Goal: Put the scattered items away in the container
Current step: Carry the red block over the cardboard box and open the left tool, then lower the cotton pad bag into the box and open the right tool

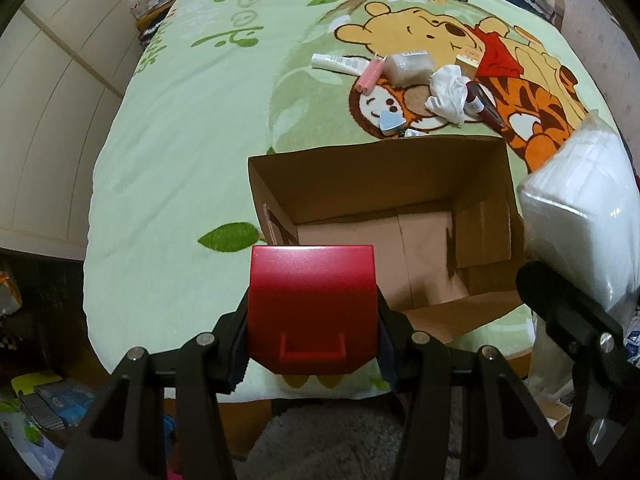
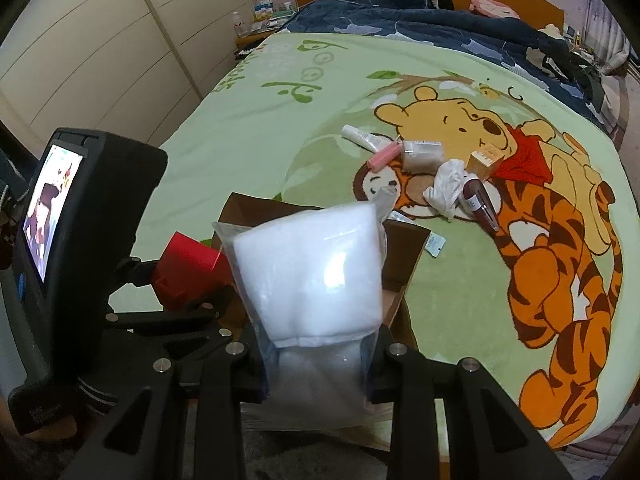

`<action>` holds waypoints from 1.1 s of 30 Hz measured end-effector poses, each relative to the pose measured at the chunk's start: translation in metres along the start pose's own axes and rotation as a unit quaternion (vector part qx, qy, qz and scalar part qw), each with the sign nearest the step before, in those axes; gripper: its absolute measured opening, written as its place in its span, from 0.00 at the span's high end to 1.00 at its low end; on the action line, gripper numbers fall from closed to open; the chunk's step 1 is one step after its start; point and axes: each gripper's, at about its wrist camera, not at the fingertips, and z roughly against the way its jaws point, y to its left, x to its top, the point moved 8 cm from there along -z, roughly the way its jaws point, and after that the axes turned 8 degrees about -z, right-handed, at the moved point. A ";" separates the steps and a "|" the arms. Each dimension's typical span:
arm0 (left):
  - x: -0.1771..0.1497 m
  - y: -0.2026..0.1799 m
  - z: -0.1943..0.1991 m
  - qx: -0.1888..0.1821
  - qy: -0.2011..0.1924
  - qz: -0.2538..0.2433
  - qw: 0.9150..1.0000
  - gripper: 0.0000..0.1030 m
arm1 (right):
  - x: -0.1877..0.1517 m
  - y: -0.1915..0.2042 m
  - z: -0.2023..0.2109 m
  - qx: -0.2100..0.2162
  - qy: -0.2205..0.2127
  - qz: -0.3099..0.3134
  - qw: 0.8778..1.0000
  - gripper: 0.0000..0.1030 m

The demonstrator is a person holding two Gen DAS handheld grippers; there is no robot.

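Note:
An open cardboard box [image 1: 380,184] sits on the bed, with nothing inside that I can see. My left gripper [image 1: 312,344] is shut on a red box [image 1: 312,304], held at the near edge of the cardboard box. My right gripper [image 2: 316,364] is shut on a clear bag of white padding [image 2: 312,276], held over the cardboard box [image 2: 404,252]; the bag also shows in the left wrist view [image 1: 584,216]. Scattered beyond the box lie a white tube [image 1: 340,63], a pink item [image 1: 370,76], a clear packet [image 1: 408,67], a white cloth [image 1: 450,94], a gold box [image 1: 468,62] and a dark red clip [image 1: 482,104].
A green cartoon blanket [image 1: 180,160] covers the bed. A small blue item [image 1: 391,123] lies just behind the box. A dark blue duvet [image 2: 420,20] is bunched at the headboard. White wardrobe doors [image 1: 52,100] stand left of the bed. Clutter lies on the floor [image 1: 40,408].

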 end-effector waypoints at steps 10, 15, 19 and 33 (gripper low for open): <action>0.006 0.002 0.010 0.010 -0.021 -0.003 1.000 0.28 | 0.000 -0.007 -0.002 -0.006 0.014 -0.022 1.000 0.66; 0.008 0.004 0.016 0.014 -0.033 0.000 0.999 0.21 | 0.002 -0.010 0.001 0.007 0.007 -0.042 0.999 0.66; 0.006 0.004 0.017 0.015 -0.032 0.001 0.999 0.21 | -0.001 -0.010 0.000 0.007 0.010 -0.044 0.999 0.66; 0.003 0.010 0.025 0.020 -0.041 0.012 0.999 0.21 | -0.001 -0.002 0.010 0.018 -0.009 -0.035 0.999 0.63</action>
